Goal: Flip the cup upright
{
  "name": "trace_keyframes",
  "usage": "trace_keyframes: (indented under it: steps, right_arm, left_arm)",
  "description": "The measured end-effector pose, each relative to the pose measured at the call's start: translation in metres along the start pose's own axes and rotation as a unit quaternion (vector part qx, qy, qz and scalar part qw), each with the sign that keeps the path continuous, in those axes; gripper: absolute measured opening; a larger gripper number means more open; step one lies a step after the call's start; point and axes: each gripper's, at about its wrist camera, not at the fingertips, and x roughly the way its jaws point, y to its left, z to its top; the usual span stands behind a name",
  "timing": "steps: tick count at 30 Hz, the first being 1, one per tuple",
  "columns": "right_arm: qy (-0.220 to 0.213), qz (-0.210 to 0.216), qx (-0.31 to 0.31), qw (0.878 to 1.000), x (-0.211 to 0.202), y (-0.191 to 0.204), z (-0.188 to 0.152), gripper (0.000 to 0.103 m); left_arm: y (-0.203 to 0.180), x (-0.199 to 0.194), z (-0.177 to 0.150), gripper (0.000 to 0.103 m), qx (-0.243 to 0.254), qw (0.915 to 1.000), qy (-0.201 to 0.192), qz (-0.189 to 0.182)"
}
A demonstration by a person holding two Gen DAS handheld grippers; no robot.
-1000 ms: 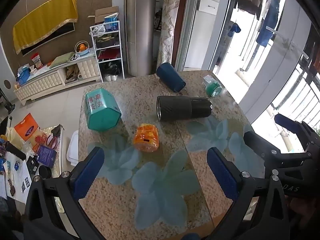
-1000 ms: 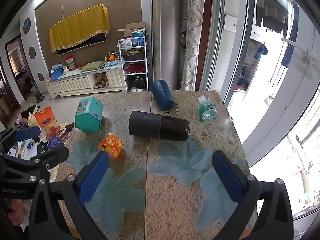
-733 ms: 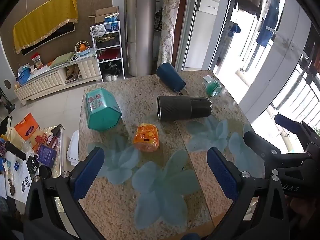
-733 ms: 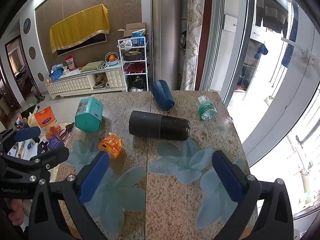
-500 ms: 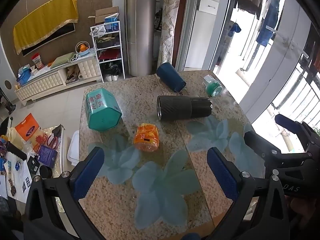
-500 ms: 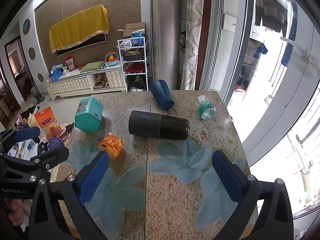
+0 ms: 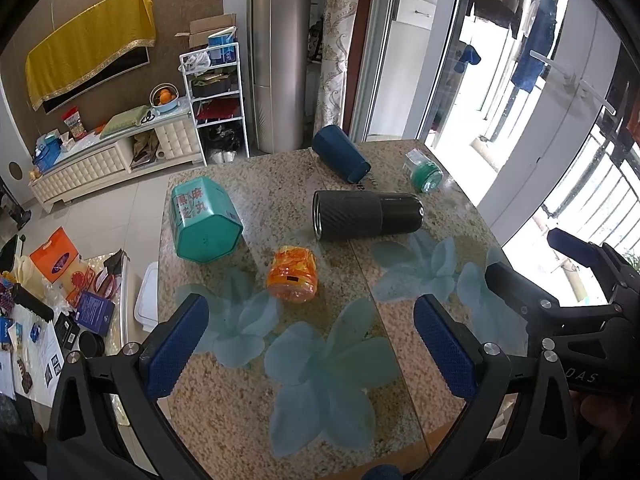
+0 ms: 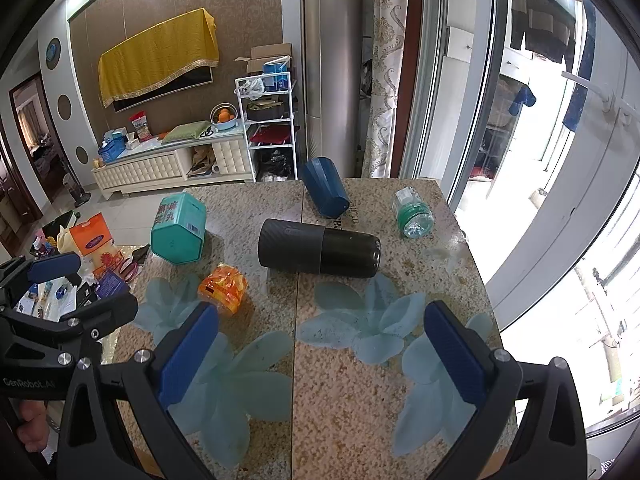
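Observation:
A black cylindrical cup (image 7: 366, 216) (image 8: 318, 254) lies on its side across the middle of the granite table (image 7: 320, 412), its open end pointing left. A dark blue cup (image 7: 340, 159) (image 8: 324, 193) lies on its side behind it at the far edge. My left gripper (image 7: 312, 344) is open and empty above the table's near part, well short of the cups. My right gripper (image 8: 320, 354) is open and empty too, to the right of the left one, and it also shows in the left wrist view (image 7: 532, 268).
A teal hexagonal box (image 7: 204, 218) lies at the left. An orange jar (image 7: 293, 276) lies in front of the black cup. A clear green bottle (image 7: 424, 172) lies at the far right. The table edges drop off left, right and far.

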Motion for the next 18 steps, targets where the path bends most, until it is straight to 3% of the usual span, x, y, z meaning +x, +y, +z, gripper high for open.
trace_keyframes:
  steps: [18]
  right_arm:
    - [0.006, 0.004, 0.006, 1.000, 0.0018, -0.0024, -0.0026, 0.103]
  left_arm:
    - [-0.0028, -0.0004, -0.0040, 0.103, 0.001, 1.0000, 0.001, 0.003]
